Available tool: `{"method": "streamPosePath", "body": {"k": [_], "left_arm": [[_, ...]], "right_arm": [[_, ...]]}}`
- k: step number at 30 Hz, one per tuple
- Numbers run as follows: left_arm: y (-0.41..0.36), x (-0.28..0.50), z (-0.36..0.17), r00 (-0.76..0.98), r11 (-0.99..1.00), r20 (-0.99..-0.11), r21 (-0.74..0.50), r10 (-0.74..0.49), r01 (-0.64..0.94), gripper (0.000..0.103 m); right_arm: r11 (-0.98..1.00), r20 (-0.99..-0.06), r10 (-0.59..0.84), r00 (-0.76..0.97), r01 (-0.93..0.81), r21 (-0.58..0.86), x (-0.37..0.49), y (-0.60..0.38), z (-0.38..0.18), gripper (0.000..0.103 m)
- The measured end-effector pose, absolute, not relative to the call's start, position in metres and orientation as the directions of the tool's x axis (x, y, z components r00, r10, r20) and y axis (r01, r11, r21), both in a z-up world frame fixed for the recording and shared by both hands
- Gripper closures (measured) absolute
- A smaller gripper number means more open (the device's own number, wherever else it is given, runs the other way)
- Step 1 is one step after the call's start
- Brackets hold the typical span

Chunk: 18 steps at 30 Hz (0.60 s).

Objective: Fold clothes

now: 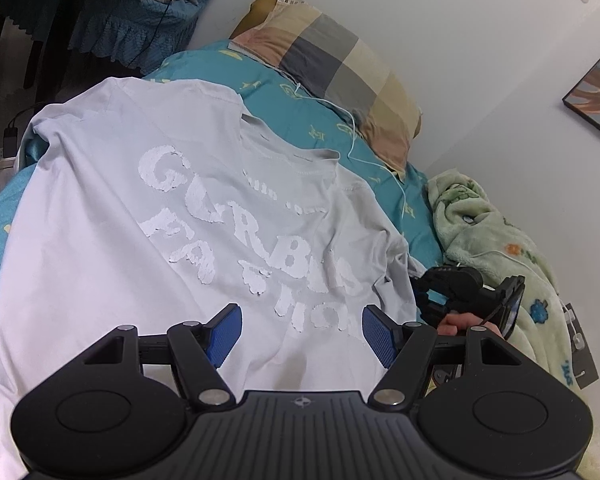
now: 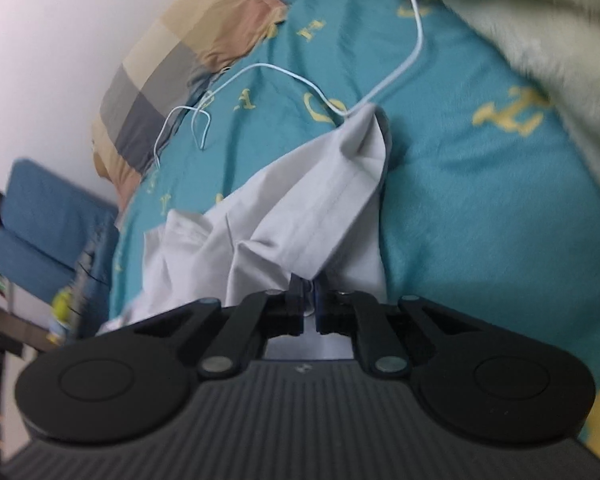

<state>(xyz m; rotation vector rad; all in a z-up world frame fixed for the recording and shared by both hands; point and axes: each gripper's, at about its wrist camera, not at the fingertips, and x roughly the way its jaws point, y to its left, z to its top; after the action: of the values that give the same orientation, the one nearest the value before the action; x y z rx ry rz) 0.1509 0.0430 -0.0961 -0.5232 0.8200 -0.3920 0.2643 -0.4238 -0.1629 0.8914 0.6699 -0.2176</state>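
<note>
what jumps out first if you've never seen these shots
A pale t-shirt with big white lettering lies spread over the teal bedsheet, filling the left view under the open left gripper. The right gripper pinches a bunched sleeve. A checked pillow lies by the wall.

Left wrist cam looks down the bed (image 1: 260,76) from above the shirt (image 1: 140,220). Right wrist cam sits low, close to the sleeve. Both catch the plaid pillow (image 1: 340,60) and the white cable (image 2: 380,84).
</note>
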Motion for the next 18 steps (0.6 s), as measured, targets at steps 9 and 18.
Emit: {"method": "streamPosePath", "body": {"k": [9,18], "left_arm": [[0.050,0.144,-0.085,0.653,0.807,-0.560,-0.574,-0.511,0.139,0.035],[0.056,0.141,-0.080,0.654,0.836,-0.585,-0.530,-0.479,0.139,0.034]], "right_arm": [[0.795,-0.700,-0.232,0.675,0.547,0.264,0.214,-0.440,-0.100,0.096],[0.841,-0.727,-0.046,0.686,0.420,0.343,0.170,-0.423,-0.095,0.091]]}}
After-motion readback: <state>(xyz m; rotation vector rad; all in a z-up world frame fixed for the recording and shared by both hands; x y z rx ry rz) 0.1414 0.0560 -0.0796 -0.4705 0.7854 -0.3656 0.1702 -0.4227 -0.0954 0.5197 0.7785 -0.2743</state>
